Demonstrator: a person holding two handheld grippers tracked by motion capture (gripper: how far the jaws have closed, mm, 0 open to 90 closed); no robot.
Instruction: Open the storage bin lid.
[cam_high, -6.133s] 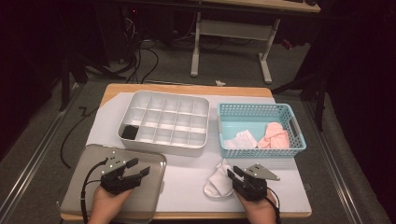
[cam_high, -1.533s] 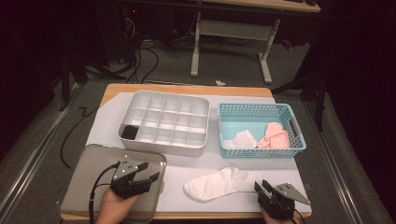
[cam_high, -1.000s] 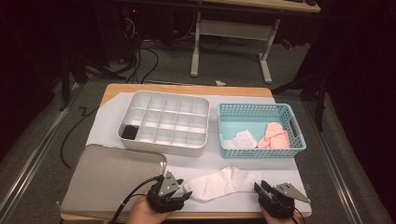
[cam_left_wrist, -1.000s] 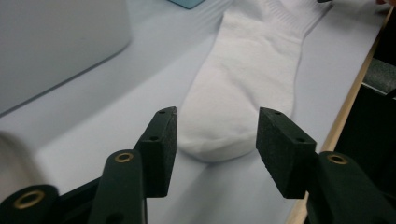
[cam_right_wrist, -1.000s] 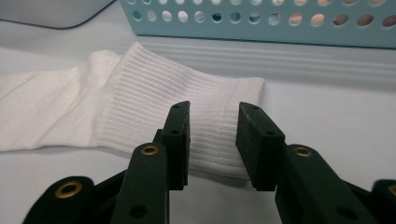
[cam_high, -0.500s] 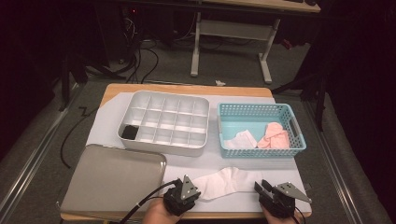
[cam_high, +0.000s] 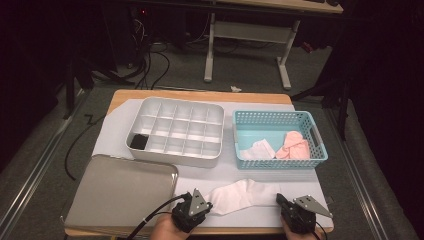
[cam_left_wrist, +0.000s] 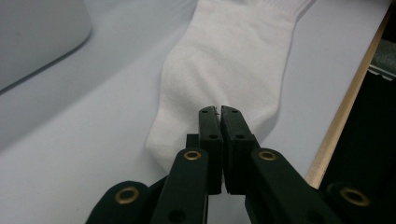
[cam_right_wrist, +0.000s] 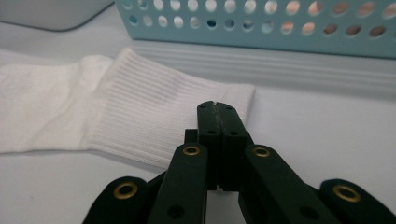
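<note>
At the table's near edge, both tongs have just closed, seemingly pinching the white sock's ends.

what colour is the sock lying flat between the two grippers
White, with a ribbed cuff. The sock shows best in the right gripper view.

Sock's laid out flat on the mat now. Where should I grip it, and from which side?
Take the sock at its two ends, coming in low from the near table edge. It lies flat and stretched sideways, toe toward the left gripper, ribbed cuff toward the right gripper. Both have just closed on those ends. The thin edges there suit a pinch; the flat middle offers nothing to catch.
</note>
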